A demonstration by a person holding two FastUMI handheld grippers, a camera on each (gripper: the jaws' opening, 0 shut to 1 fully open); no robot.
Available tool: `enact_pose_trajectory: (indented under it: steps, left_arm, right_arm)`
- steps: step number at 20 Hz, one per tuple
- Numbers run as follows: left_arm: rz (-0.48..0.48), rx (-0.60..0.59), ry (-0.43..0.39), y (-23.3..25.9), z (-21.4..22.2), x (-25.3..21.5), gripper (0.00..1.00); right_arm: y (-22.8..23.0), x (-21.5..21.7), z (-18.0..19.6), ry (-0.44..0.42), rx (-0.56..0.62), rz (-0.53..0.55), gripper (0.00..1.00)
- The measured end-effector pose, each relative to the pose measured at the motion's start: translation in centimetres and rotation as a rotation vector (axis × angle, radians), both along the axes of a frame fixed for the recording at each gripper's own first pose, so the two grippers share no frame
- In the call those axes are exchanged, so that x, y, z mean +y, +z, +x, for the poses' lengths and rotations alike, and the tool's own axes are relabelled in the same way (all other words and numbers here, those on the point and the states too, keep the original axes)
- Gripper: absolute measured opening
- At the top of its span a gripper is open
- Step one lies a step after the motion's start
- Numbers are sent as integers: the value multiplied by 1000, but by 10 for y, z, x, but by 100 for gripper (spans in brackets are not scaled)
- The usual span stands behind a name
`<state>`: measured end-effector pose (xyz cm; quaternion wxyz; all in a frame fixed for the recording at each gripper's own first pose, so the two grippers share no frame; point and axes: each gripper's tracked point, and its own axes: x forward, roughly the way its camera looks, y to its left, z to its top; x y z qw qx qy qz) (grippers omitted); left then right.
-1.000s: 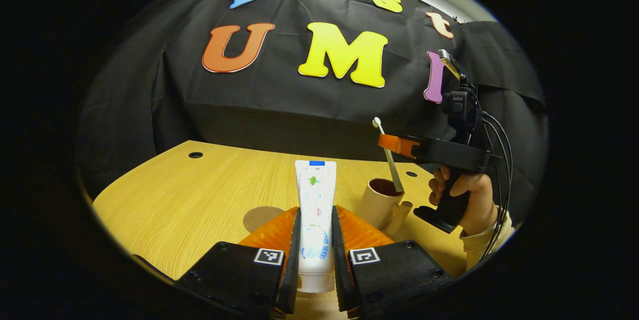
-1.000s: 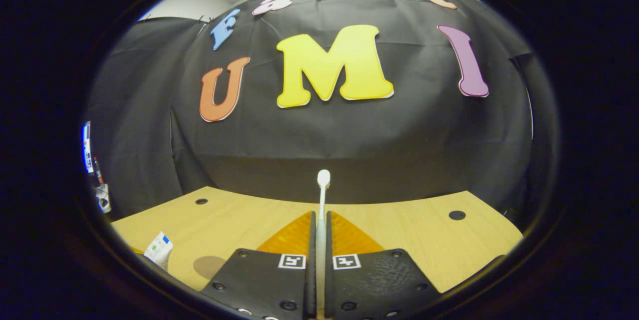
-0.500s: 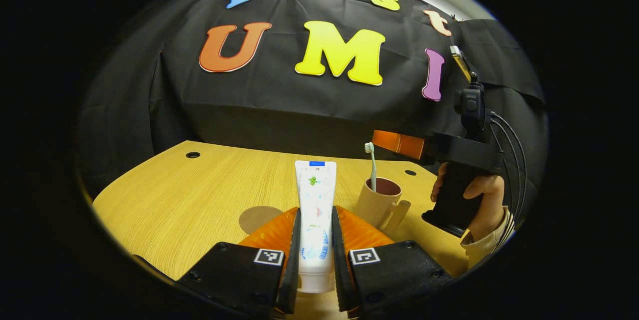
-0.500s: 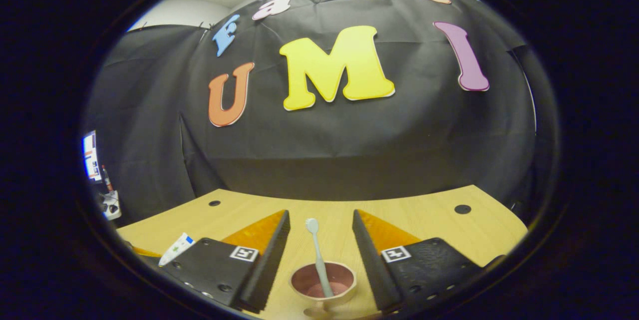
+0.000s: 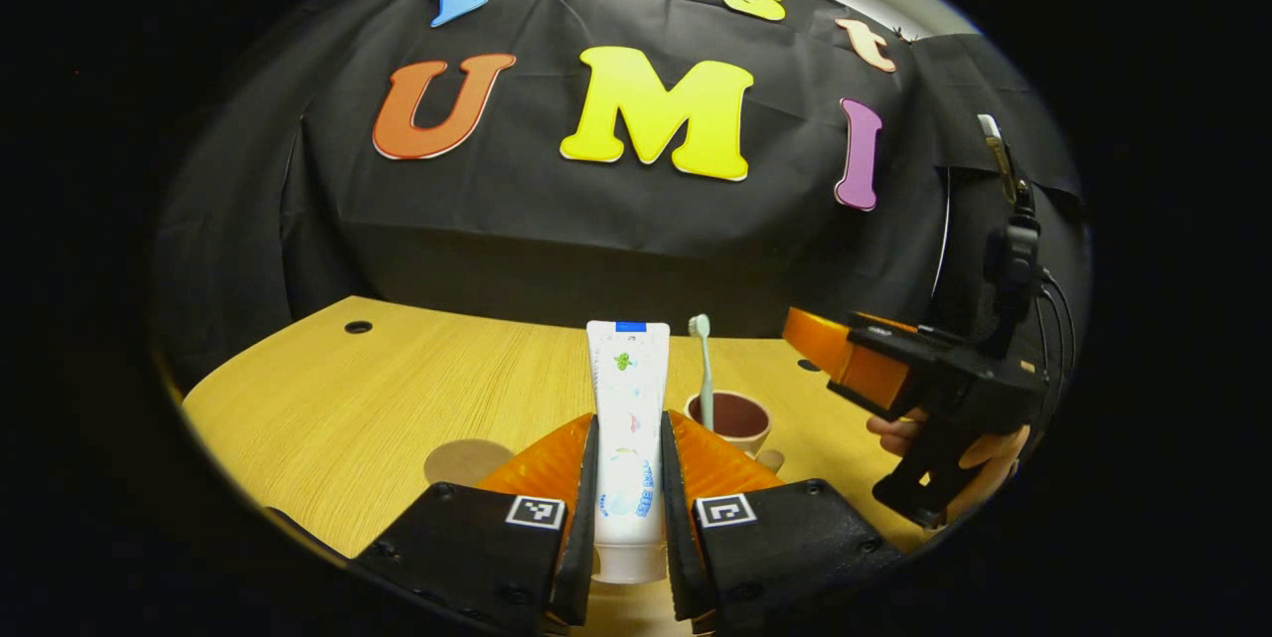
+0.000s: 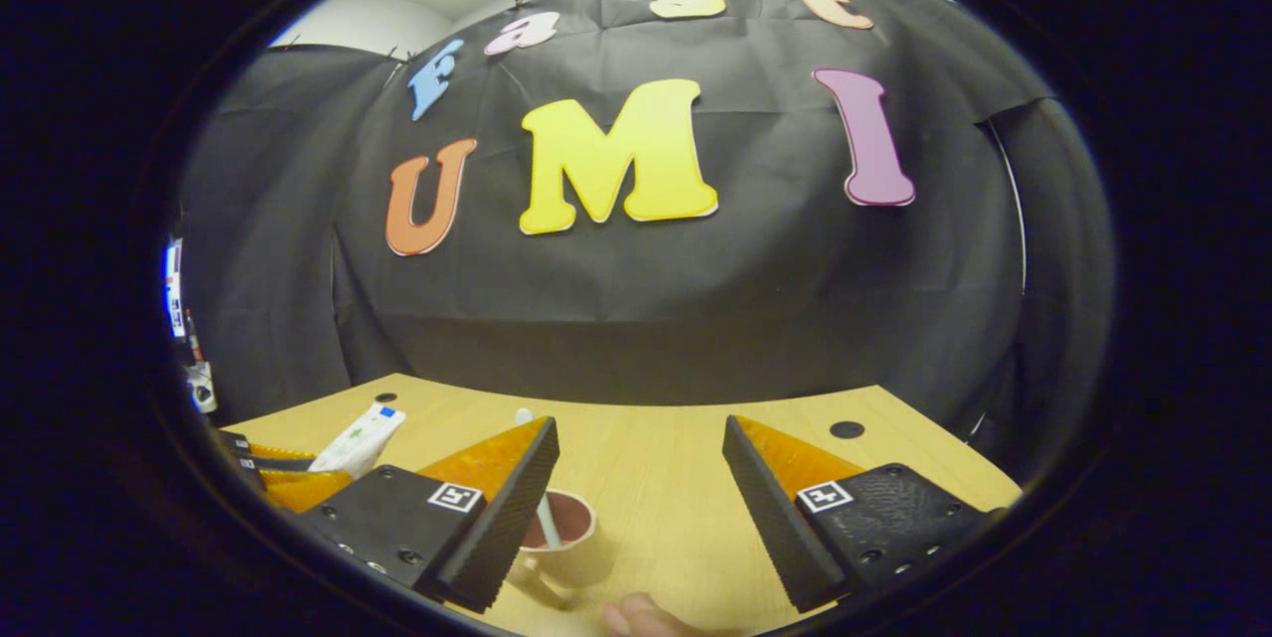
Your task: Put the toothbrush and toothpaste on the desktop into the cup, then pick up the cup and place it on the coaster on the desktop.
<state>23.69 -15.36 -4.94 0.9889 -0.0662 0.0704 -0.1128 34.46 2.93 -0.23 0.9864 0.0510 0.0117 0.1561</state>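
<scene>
Toothbrush [image 5: 703, 369] now stands in the cup [image 5: 733, 418], released a moment ago; your right claw [image 6: 636, 498] has backed off to the side, fingers wide apart, holding nothing. Half of step one looks done. Your left claw [image 5: 628, 518] stays clamped on the toothpaste [image 5: 626, 418], held upright above the near edge of the counter [image 5: 328, 408]. Coaster [image 5: 467, 460] lies bare, left of the cup. Tube print is too small to read.
</scene>
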Motion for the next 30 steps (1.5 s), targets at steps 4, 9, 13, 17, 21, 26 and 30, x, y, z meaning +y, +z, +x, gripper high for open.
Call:
enact_pose_trajectory:
  steps: [4,9,13,17,21,26,30]
  left_arm:
    - [20,-74,-7,32,23,-26,34]
    - [-20,-116,-58,50,50,-60,34]
    - [-39,-97,-57,40,69,-79,34]
    - [-54,-55,-52,23,79,-83,34]
    - [-68,-79,-44,25,86,-82,35]
    - [-46,-61,-36,18,90,-87,37]
    - [-47,-55,-44,16,90,-89,38]
  right_arm:
    - [6,-32,6,-79,-40,-43,98]
    - [2,-50,14,-135,-37,-49,98]
    - [-8,-56,20,-147,-15,-49,99]
    - [-17,-54,25,-122,47,15,98]
    - [-14,-56,23,-109,54,68,98]
    - [-19,-62,27,-102,94,154,97]
    - [-23,-61,28,-103,105,147,97]
